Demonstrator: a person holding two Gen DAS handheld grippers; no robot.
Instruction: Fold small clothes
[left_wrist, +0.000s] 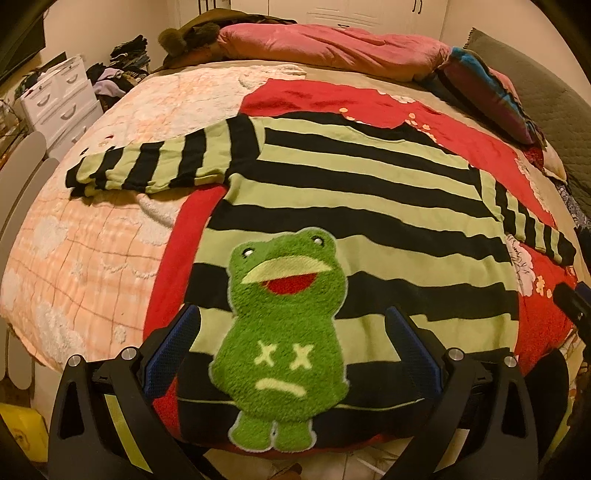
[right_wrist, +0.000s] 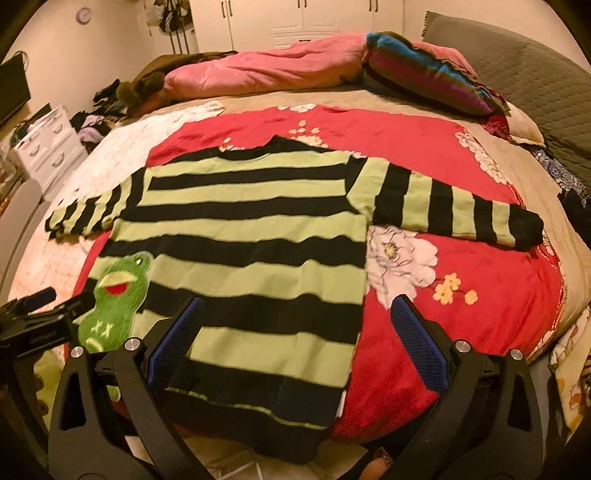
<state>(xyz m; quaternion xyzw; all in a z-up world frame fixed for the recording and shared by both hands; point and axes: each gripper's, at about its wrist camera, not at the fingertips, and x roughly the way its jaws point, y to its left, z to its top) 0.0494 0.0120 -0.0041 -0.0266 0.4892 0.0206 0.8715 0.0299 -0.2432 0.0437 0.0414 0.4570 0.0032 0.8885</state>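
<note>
Left gripper (left_wrist: 291, 332) agape | right gripper (right_wrist: 295, 321) agape | sweater (right_wrist: 251, 236) flat

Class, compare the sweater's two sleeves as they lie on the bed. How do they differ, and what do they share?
The left sleeve lies over the pale checked quilt; the right sleeve lies over the red floral blanket. The left sleeve's cuff end looks rumpled; the right sleeve lies smoother. Both are spread outward, striped green and black.
</note>
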